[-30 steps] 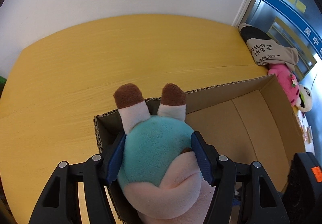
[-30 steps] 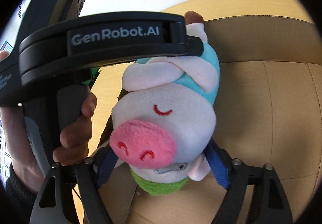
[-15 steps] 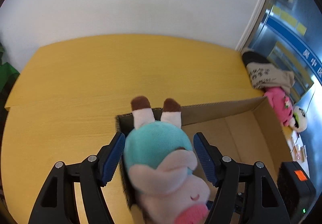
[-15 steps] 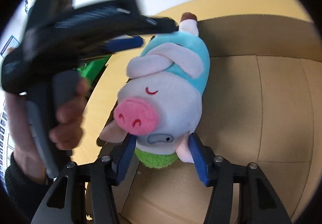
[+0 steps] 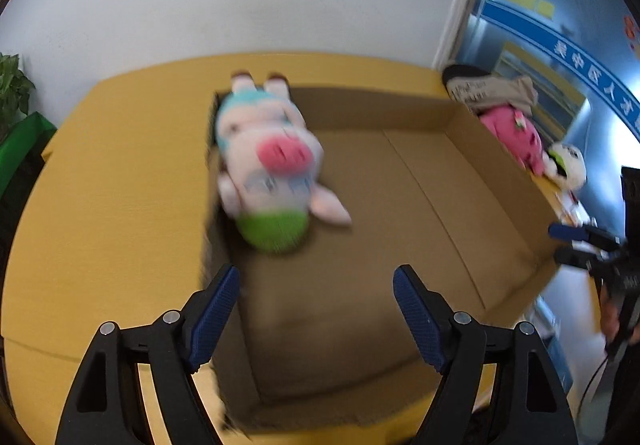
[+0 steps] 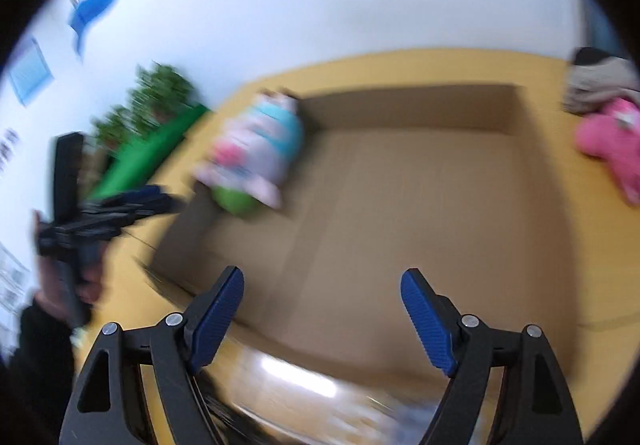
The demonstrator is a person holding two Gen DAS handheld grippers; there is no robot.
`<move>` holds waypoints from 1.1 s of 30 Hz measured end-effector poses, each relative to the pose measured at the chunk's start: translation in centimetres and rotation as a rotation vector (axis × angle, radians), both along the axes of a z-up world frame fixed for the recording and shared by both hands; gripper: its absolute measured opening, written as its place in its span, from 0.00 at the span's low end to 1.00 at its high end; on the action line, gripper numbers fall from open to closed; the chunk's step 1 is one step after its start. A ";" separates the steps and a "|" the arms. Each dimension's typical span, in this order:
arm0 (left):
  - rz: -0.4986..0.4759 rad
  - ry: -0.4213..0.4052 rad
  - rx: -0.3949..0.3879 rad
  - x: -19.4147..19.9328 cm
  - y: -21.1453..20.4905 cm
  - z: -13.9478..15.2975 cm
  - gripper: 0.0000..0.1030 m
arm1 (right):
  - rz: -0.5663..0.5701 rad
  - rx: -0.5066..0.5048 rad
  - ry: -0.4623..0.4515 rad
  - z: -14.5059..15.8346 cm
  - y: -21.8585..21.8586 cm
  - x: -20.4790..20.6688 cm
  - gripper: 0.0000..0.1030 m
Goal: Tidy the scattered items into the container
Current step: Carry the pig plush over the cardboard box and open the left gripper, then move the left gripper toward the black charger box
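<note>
A pig plush (image 5: 268,165) in a teal top and green cap lies head toward me in the far-left corner of the open cardboard box (image 5: 400,245). My left gripper (image 5: 316,271) hangs back over the box's near side, its jaws opening with nothing between them. My right gripper (image 6: 323,272) is also pulled back from the pig plush (image 6: 256,157), above the near edge of the box (image 6: 400,205). Its jaws are opening and empty. Each gripper shows in the other's view: the right gripper (image 5: 588,245) and the left gripper (image 6: 120,205), each held in a hand.
The box sits on a yellow table (image 5: 100,185). Beyond its right wall lie a pink plush (image 5: 512,137), a white and green plush (image 5: 568,165) and a beige and black plush (image 5: 488,89). A green plant (image 5: 16,85) stands off the table's left end.
Both grippers have let go of the pig plush and drawn back toward me. The plush now rests in the box's far-left corner, and the views are blurred with motion.
</note>
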State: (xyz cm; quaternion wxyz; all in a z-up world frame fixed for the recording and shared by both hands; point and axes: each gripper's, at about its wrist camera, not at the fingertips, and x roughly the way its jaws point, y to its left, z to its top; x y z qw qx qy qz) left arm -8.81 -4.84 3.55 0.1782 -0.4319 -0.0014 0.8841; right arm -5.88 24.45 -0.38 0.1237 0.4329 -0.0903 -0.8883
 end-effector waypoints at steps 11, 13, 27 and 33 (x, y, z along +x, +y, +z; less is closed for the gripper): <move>0.091 -0.102 -0.022 5.2 0.8 -4.2 0.80 | -0.145 0.033 -0.001 -2.2 8.8 5.4 0.75; 0.111 -0.103 -0.016 5.9 0.8 -4.1 0.81 | -0.141 0.057 -0.005 -1.9 8.6 6.3 0.75; 0.149 0.147 0.022 14.0 4.3 3.6 0.98 | -0.042 0.125 0.234 5.6 2.1 12.6 0.78; 0.145 0.301 0.026 18.1 6.7 7.4 1.00 | -0.048 0.169 0.297 7.2 0.6 14.6 0.78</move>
